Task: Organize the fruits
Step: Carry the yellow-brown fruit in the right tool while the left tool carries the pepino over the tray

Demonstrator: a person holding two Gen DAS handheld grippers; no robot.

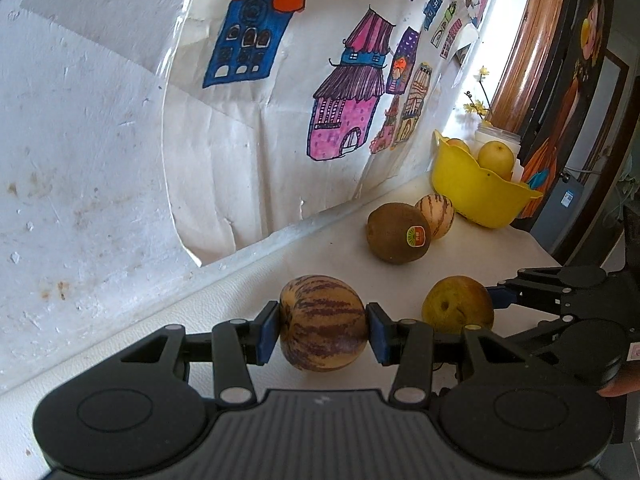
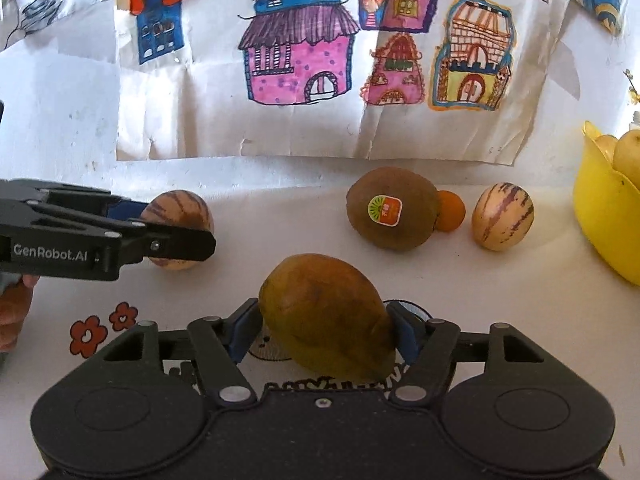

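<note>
My left gripper clamps a purple-striped melon between both blue pads, low over the white table. My right gripper brackets a brownish pear; its left pad touches, right contact I cannot tell. Beyond it sit a stickered kiwi, a small orange and a second striped melon. Yellow bowl at right holds pale fruit.

I see a white table bearing a stickered kiwi. Right of the kiwi sit a small orange, a striped melon and a yellow basket; left of it, another striped melon; nearer me, a brownish pear.
</note>
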